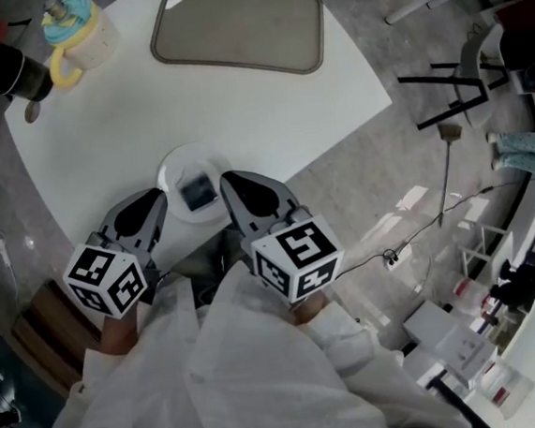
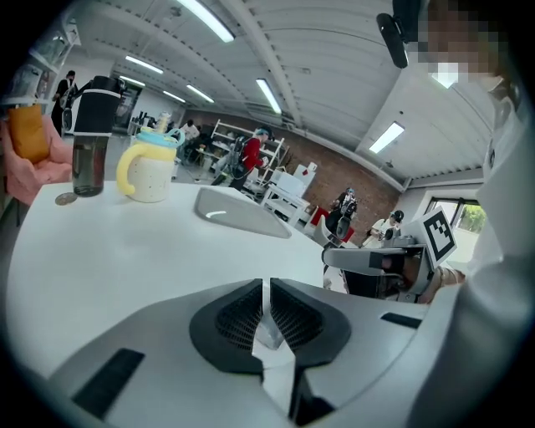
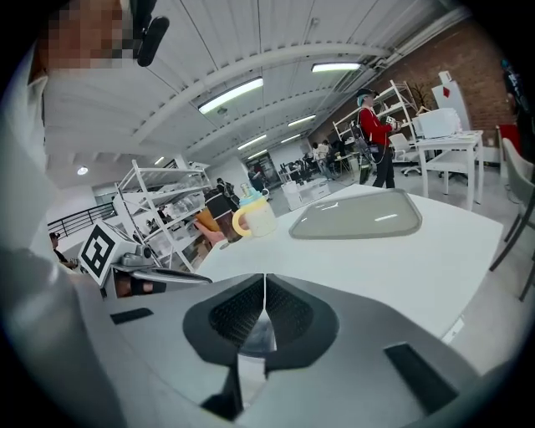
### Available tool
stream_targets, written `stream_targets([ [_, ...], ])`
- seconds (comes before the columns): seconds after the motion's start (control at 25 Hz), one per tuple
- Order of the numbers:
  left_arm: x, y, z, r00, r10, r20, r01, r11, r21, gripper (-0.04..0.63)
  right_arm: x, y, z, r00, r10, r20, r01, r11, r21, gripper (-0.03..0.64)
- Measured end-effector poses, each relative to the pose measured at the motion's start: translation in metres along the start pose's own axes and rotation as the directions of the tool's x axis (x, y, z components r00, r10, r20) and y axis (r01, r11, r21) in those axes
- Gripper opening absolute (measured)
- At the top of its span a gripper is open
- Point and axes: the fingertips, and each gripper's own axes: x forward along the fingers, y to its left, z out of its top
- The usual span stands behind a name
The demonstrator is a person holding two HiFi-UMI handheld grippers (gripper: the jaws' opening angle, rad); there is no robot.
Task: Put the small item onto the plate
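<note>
A small white plate (image 1: 173,161) sits at the near edge of the white table (image 1: 101,149). A small dark grey square item (image 1: 197,191) lies on it. My left gripper (image 1: 160,198) hangs over the plate's left rim, my right gripper (image 1: 227,179) over its right rim, with the item between them. In the left gripper view the left gripper (image 2: 266,292) shows only a hair-thin slit, with pale surface behind it. The pads of the right gripper (image 3: 264,288) meet, and I see nothing held. Both gripper bodies hide the plate in their own views.
A grey tray (image 1: 240,23) lies at the table's far side. A cream cup with a yellow handle (image 1: 76,34), a black bottle (image 1: 4,69) and a coin (image 1: 32,111) stand far left. Chair legs (image 1: 462,86) and a broom stand on the floor to the right.
</note>
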Motion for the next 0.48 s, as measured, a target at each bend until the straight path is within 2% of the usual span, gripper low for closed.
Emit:
stream_targets([
  [0.32, 0.008, 0.007, -0.030, 0.997, -0.020, -0.071, 0.018, 0.999, -0.036, 0.034, 0.005, -0.004, -0.026, 0.998, -0.032, -0.046, 0.034, 0.999, 0.041, 0.017],
  [0.48, 0.010, 0.008, -0.039, 0.996, -0.022, -0.087, 0.019, 0.999, -0.031, 0.034, 0.006, -0.005, -0.040, 0.997, -0.036, -0.074, 0.041, 0.997, 0.060, 0.017],
])
